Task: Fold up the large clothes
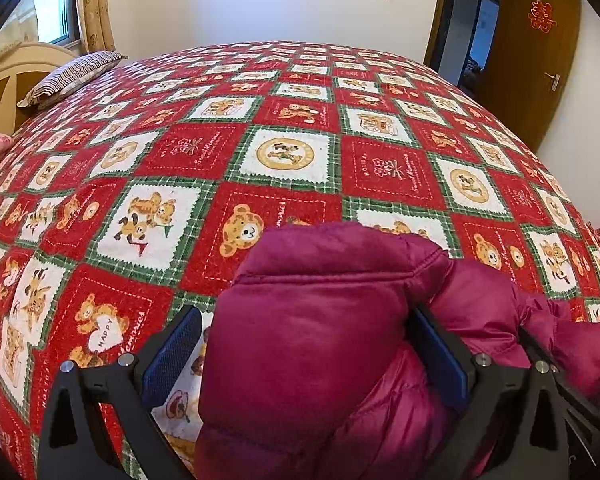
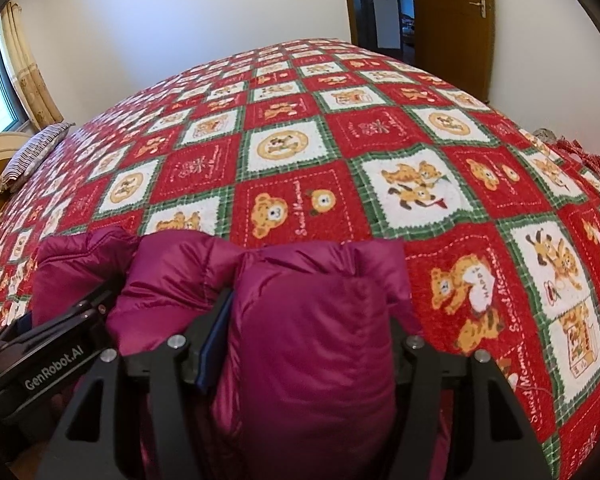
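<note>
Lying bunched at the near edge of the bed [image 1: 300,140], at six o'clock: a padded jacket [image 1: 312,332]. Looking light, soft, springy and slippery-shelled. Left tongs [image 1: 306,344] straddling a puffy fold, one pad clear of it, so released. Right tongs [image 2: 312,344] seeming to be pinching another fold, half-spread. Gripping best at stitched seams, hem or collar.

Soft, even daylight from the window [image 1: 54,4]; heavy fisheye bulge, dark vignetted corners, slight softness up close.
</note>
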